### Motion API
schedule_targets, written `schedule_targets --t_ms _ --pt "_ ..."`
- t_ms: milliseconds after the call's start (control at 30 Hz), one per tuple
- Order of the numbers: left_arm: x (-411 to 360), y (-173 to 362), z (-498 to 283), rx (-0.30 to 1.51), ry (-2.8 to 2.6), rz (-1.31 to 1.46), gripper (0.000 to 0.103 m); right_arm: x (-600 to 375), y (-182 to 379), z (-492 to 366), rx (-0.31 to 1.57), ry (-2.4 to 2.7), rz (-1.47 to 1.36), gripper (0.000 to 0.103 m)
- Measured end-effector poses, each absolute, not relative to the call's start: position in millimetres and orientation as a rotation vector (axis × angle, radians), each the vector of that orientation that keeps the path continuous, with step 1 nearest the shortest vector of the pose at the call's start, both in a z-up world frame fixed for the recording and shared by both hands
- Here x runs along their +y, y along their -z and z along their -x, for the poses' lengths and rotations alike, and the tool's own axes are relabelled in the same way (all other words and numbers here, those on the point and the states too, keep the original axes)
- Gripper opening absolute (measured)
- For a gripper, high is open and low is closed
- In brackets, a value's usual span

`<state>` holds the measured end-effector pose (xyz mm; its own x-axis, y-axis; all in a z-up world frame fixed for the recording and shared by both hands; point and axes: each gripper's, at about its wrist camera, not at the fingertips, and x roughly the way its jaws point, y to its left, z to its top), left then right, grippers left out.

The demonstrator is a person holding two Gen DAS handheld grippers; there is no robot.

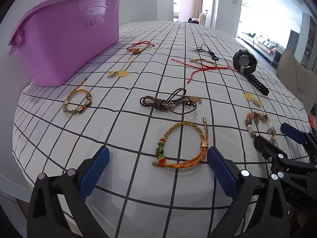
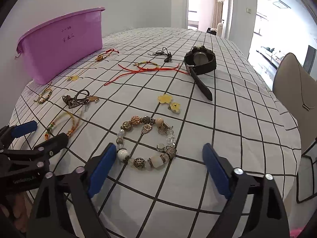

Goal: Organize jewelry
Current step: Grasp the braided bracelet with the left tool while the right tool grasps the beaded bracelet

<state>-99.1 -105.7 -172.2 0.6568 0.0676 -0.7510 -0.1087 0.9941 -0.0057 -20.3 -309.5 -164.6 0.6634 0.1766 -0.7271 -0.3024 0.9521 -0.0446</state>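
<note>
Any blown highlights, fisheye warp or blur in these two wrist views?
Left wrist: the bright doorway at upper right is blown out; the grid lines of the checked white tablecloth bow with the fisheye; the orange braided cord bracelet is sharp. Right wrist: the same window glare; the beaded charm bracelet is crisp; dark vignette in the corners.

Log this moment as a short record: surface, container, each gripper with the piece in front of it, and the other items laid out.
surface: checked tablecloth
container: purple plastic tub, far left
left gripper: open, astride orange braided bracelet
right gripper: open, astride beaded charm bracelet
other items: black wristwatch, brown cord necklace, red string bracelet
</note>
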Motion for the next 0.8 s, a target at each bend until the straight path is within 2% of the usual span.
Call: schedule_targets --t_ms 167,467,533,567,633,733,767,800 --pt "-106 172 100 0.847 -0.096 0.046 0.094 -309 165 21 0.791 -0.278 0.168 0.076" --pt "-118 167 96 0.834 -0.039 0.018 0.060 -304 164 24 0.779 -0.303 0.180 0.064" --pt "-121 166 96 0.824 -0.022 0.011 0.048 -303 164 26 0.773 -0.310 0.183 0.057" --pt "-122 166 97 0.819 -0.019 0.008 0.046 -301 164 27 0.768 -0.316 0.187 0.055" --pt "-125 167 99 0.807 -0.021 0.004 0.037 -299 164 30 0.762 -0.325 0.192 0.044" --pt "-129 166 99 0.798 -0.012 0.000 0.015 -292 164 34 0.746 -0.341 0.209 0.028" --pt "-130 166 98 0.797 -0.009 -0.005 0.011 -290 164 36 0.741 -0.334 0.217 0.027" --pt "-131 166 98 0.796 -0.009 -0.009 0.010 -290 164 36 0.742 -0.340 0.213 0.022"
